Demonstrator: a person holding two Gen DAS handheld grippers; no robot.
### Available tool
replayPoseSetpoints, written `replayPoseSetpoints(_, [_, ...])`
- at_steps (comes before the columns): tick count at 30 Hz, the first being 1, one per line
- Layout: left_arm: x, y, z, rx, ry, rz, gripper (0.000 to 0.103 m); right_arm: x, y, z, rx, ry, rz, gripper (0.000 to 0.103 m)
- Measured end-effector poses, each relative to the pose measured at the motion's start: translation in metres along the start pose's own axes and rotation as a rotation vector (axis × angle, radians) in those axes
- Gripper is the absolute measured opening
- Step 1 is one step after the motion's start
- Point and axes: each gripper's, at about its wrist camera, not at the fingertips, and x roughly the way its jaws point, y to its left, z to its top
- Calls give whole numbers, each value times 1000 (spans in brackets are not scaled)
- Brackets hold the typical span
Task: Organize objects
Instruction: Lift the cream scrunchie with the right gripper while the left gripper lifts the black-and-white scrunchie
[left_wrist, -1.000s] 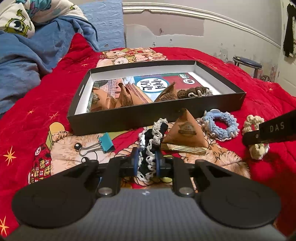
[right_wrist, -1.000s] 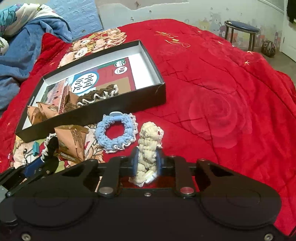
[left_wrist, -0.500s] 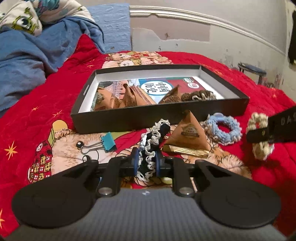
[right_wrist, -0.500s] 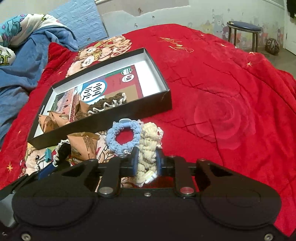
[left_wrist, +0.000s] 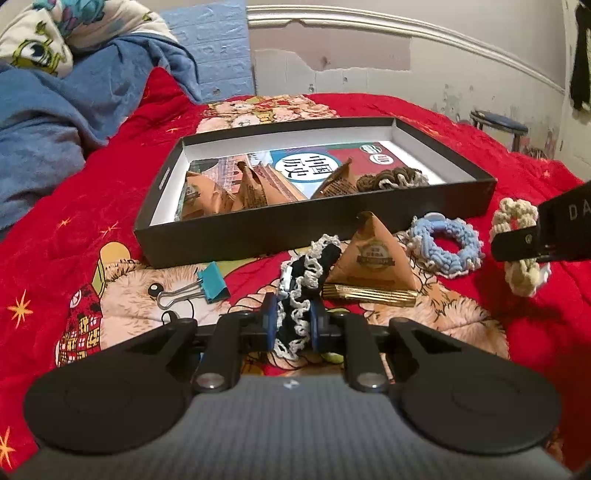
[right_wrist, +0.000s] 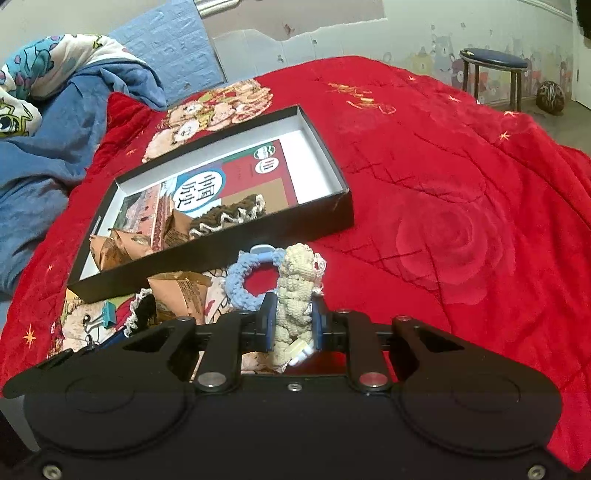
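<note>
A black open box (left_wrist: 258, 229) (right_wrist: 280, 236) lies on the red bedspread and holds several brown pyramid packets (left_wrist: 255, 190) and a brown scrunchie (left_wrist: 391, 179) (right_wrist: 229, 216). My left gripper (left_wrist: 293, 325) is shut on a black-and-white scrunchie (left_wrist: 299, 291), lifted just above the bedspread in front of the box. My right gripper (right_wrist: 293, 325) is shut on a cream scrunchie (right_wrist: 293, 291) (left_wrist: 517, 251), held above the bedspread right of the box's near corner. A blue scrunchie (left_wrist: 445, 245) (right_wrist: 247, 282) and a brown pyramid packet (left_wrist: 373, 258) (right_wrist: 181, 295) lie in front of the box.
A teal binder clip (left_wrist: 199, 290) (right_wrist: 105, 314) lies left of the packet. A blue blanket (left_wrist: 55, 122) is heaped at the far left. A stool (right_wrist: 493, 74) stands past the bed on the right, by the wall.
Both grippers have risen and drawn back a little, each lifting its scrunchie off the bedspread. The cream scrunchie now hangs clear of the surface.
</note>
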Motion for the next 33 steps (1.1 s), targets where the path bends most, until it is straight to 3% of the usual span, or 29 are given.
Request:
replayPoseSetpoints(17, [-7,5,8,-25,5,11,14,-13,14,1,-31,-84,76,19])
replayPoseSetpoints(33, [-17,8,16,-21,-24,18,14,-14,3,5,70,-119,117,19])
